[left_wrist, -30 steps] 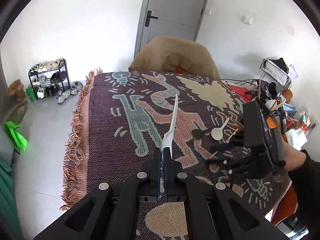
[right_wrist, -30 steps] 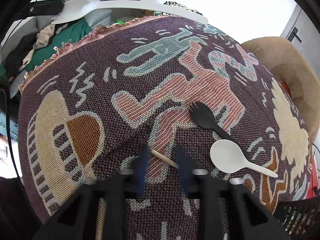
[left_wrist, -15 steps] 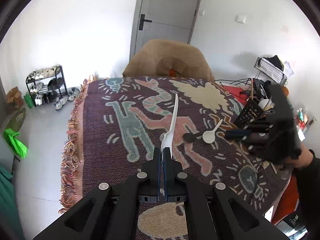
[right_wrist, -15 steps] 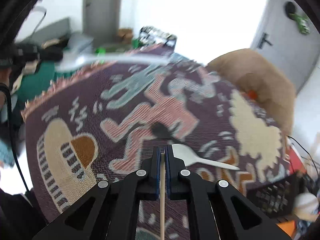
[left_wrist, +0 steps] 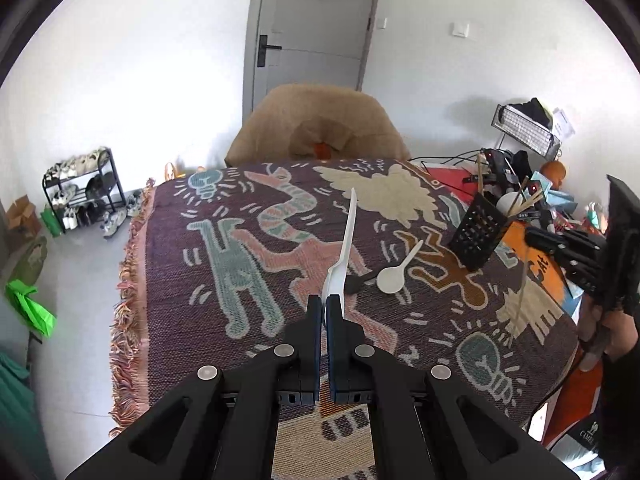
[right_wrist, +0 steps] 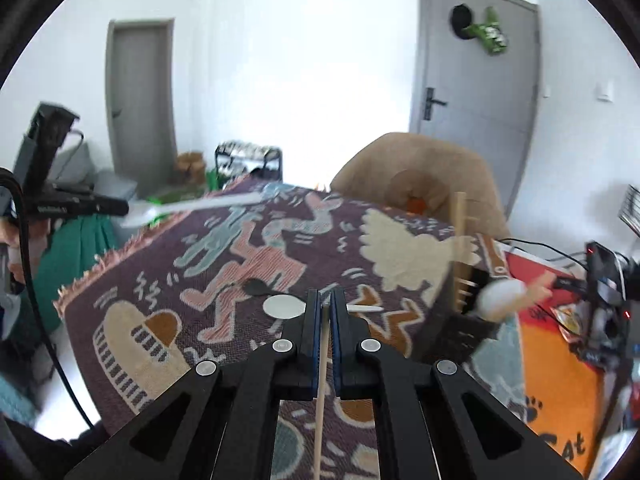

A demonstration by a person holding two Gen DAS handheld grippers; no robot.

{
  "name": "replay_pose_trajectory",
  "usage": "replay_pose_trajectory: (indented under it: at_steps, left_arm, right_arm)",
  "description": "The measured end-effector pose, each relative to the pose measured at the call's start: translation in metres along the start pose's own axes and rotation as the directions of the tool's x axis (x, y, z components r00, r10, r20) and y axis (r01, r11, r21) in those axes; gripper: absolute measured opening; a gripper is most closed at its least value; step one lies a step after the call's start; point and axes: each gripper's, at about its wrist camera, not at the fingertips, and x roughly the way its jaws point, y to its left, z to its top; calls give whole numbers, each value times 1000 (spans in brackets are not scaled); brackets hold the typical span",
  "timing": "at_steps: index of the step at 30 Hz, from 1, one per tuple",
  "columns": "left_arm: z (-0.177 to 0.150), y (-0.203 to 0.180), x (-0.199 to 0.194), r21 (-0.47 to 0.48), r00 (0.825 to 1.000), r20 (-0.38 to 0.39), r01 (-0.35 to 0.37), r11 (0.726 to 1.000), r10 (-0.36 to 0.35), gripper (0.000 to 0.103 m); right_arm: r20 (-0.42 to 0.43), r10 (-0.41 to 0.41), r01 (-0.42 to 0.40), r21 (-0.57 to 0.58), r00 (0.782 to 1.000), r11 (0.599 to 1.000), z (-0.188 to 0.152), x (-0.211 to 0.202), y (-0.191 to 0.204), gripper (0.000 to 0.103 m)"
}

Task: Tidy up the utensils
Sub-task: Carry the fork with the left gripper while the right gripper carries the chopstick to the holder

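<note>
My left gripper (left_wrist: 324, 304) is shut on a long white plastic knife (left_wrist: 347, 236) that points out over the patterned cloth (left_wrist: 248, 280). In the right wrist view, that gripper (right_wrist: 122, 208) and the knife (right_wrist: 200, 205) hover at the left. My right gripper (right_wrist: 326, 300) is shut on a thin wooden chopstick (right_wrist: 320, 384), lifted off the cloth; from the left wrist view the chopstick (left_wrist: 519, 304) hangs below this gripper (left_wrist: 538, 246). A white spoon (left_wrist: 394, 278) and a black fork (left_wrist: 354, 283) lie on the cloth. A black perforated holder (left_wrist: 476, 236) with several utensils stands at the right.
A tan chair (left_wrist: 320, 128) stands at the far table edge, before a grey door (left_wrist: 312, 24). Cables, a desk lamp (left_wrist: 524, 128) and clutter crowd the right side beyond the holder. A shoe rack (left_wrist: 84, 192) is on the floor at the left. A person's sleeve (left_wrist: 624, 380) is at the right.
My right gripper shut on the chopstick, lifted it from the cloth and swung up and toward the holder side. The left gripper rose a little with the knife still held.
</note>
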Motion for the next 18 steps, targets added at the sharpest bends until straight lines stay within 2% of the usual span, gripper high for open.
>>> replay_pose_trajectory:
  at_steps: [6, 11, 18]
  left_arm:
    - [7, -20, -1, 46, 1000, -1, 4, 999, -4, 2]
    - [22, -41, -6, 93, 1000, 9, 9, 996, -10, 2]
    - [50, -73, -13, 189, 1000, 24, 5, 982, -10, 2]
  right_arm:
    - [37, -9, 8, 31, 999, 999, -7, -37, -14, 5]
    - [124, -59, 49, 79, 991, 996, 10, -65, -34, 5]
    - [259, -170, 144, 116, 951, 983, 55, -94, -54, 5]
